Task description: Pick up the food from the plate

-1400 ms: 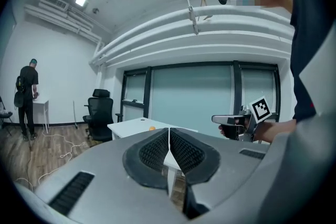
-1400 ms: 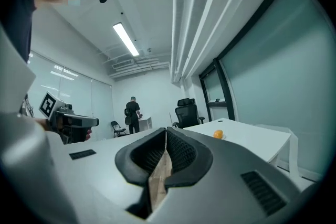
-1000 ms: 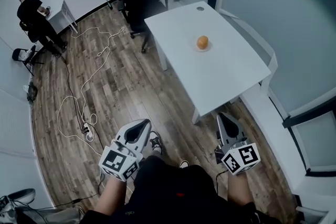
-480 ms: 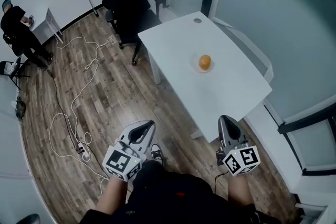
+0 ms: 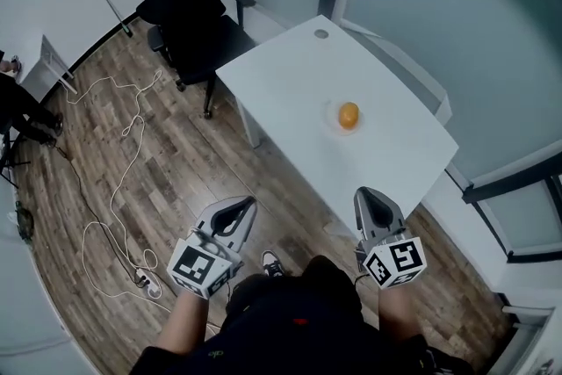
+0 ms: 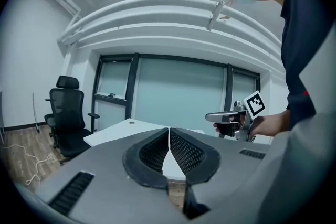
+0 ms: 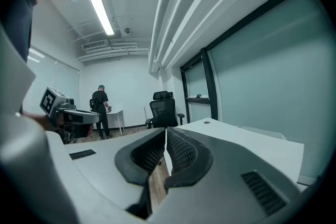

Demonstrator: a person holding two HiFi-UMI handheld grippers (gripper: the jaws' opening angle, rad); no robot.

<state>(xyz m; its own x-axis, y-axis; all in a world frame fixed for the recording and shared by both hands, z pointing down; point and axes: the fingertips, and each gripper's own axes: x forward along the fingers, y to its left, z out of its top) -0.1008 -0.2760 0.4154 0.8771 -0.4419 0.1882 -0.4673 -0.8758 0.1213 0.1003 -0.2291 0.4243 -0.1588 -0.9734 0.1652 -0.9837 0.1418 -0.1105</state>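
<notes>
An orange round piece of food [image 5: 349, 115] lies on a small white plate [image 5: 334, 122] near the right side of a white table [image 5: 290, 92]. Both grippers hang in front of the person's body, short of the table's near edge and well away from the plate. My left gripper [image 5: 245, 205] is shut with nothing between its jaws, and in its own view its tips [image 6: 168, 130] meet. My right gripper [image 5: 368, 197] is also shut and empty, its tips [image 7: 165, 131] touching.
A black office chair [image 5: 189, 0] stands at the table's far left corner. White cables [image 5: 114, 189] trail over the wooden floor to the left. Glass wall panels [image 5: 439, 22] run behind and right of the table. Another person [image 7: 101, 107] stands at a far desk.
The person has walked closer to the table. The table and plate sit nearer and lower in the head view. Both grippers stay shut and held the same way.
</notes>
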